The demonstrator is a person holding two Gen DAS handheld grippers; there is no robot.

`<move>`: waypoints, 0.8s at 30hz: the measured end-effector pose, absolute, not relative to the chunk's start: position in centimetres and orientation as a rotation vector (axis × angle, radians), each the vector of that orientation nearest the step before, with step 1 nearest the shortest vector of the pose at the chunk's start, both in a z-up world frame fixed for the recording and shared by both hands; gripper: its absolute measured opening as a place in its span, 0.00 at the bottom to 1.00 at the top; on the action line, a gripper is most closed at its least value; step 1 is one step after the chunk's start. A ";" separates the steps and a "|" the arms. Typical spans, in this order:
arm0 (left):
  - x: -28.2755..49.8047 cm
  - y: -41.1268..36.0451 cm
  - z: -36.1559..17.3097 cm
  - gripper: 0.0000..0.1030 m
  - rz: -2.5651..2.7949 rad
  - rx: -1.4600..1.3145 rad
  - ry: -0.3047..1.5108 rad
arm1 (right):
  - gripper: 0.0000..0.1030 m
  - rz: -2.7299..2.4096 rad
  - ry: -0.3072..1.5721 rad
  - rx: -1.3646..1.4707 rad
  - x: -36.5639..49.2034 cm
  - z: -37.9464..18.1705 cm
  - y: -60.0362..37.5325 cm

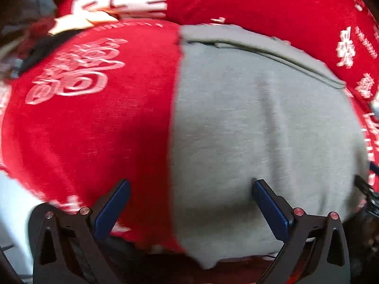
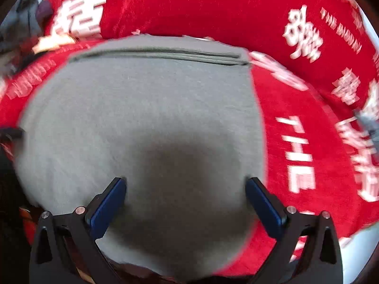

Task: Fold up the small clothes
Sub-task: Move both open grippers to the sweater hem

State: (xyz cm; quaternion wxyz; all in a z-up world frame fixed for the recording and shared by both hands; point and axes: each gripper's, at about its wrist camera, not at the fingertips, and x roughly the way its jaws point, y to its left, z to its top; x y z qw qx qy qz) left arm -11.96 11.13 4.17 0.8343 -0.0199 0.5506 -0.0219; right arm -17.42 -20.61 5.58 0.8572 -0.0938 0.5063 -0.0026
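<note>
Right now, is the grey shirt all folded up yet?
Partly, it seems. The grey garment lies flat on the red cloth, with stacked layers along its far edge, so some folding looks done. Nothing is in hand: the left gripper and right gripper are open above it. Any further folds remain.

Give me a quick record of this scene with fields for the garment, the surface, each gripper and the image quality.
garment: grey garment, lying flat, folded band along its far edge
surface: red cloth with white lettering under the garment
left gripper: open, over the garment's left edge, holding nothing
right gripper: open, over the garment near its right edge, holding nothing
image quality: both views motion-blurred
</note>
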 end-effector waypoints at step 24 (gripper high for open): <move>-16.6 9.3 5.0 1.00 -0.057 -0.015 1.283 | 0.99 -0.056 1.118 -0.100 -20.6 7.5 -25.9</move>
